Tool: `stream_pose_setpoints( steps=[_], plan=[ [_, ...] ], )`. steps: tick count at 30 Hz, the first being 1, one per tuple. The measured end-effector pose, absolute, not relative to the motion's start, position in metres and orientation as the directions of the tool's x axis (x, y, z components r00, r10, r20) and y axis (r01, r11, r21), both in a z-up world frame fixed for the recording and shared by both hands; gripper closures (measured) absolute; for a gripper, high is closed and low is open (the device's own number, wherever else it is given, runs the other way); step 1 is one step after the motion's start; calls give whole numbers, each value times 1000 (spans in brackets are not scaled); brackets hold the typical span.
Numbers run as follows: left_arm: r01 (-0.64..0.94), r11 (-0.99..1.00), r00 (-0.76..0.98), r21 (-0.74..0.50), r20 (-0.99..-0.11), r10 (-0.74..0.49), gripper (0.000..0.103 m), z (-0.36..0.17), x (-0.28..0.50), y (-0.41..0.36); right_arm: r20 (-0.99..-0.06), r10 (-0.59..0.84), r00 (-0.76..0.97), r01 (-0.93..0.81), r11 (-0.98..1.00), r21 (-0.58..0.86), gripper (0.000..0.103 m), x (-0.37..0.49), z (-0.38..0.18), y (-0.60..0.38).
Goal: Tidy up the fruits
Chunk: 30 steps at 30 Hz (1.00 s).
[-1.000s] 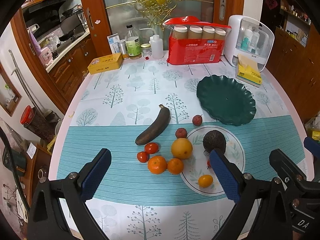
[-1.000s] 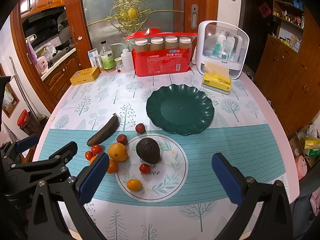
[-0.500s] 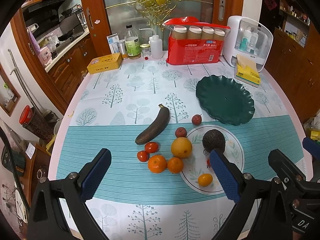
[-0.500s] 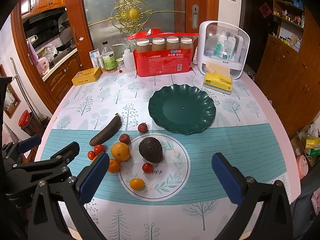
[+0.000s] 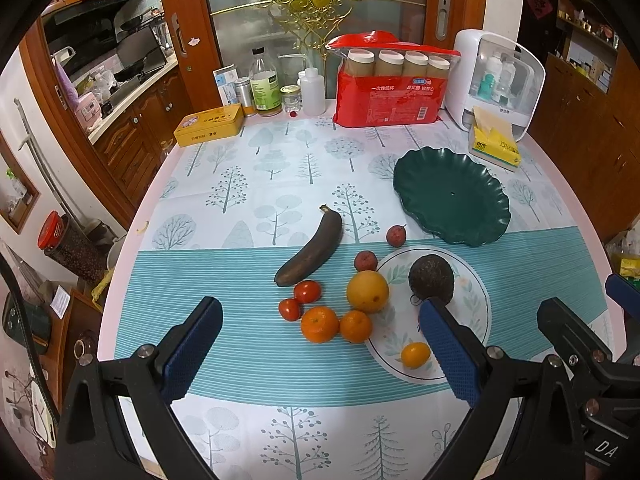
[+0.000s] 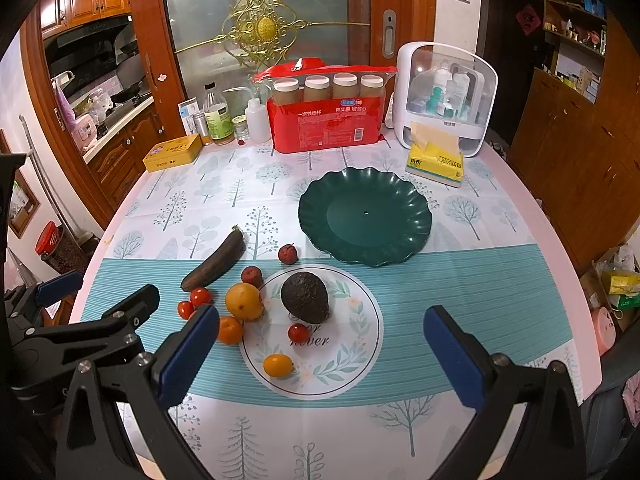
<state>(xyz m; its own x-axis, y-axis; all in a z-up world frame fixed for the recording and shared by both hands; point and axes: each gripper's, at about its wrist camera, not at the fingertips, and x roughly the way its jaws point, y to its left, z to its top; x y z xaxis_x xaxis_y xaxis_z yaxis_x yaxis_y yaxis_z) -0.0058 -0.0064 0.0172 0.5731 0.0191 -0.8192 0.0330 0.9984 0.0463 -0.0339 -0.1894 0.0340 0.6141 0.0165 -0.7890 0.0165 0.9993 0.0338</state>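
Fruits lie near the table's front. A dark avocado (image 6: 305,297), a red cherry tomato (image 6: 298,332) and a small yellow fruit (image 6: 277,365) sit on a white floral plate (image 6: 356,344). A large orange (image 5: 367,291), two tangerines (image 5: 319,323), two tomatoes (image 5: 307,291), two dark red fruits (image 5: 365,261) and a blackened banana (image 5: 312,247) lie on the cloth to its left. An empty dark green plate (image 6: 365,216) stands behind. My left gripper (image 5: 320,354) and right gripper (image 6: 320,356) are open, empty, above the near edge.
At the back stand a red pack of cups (image 6: 326,120), a white storage box (image 6: 446,96), a yellow tissue pack (image 6: 436,160), bottles (image 6: 218,120) and a yellow tin (image 6: 173,153). The round table's edge curves on both sides.
Both views have shifted slightly; the fruits sit a little lower and farther right in the right wrist view. No fruit has moved and both grippers stay open.
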Motion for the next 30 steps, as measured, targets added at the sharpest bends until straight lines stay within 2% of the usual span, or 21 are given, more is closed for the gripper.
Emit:
stream_pose_setpoints(
  steps=[14,30],
  plan=[
    [60,997,535,39,-845,1,5,2,-2,22,-815,26,579,35,998,56,0,-31,20,-167],
    [133,991,427,28,-904,-32,5,-51,22,48,-866,57,497,90,989,117,2,-23,-27,-147]
  ],
)
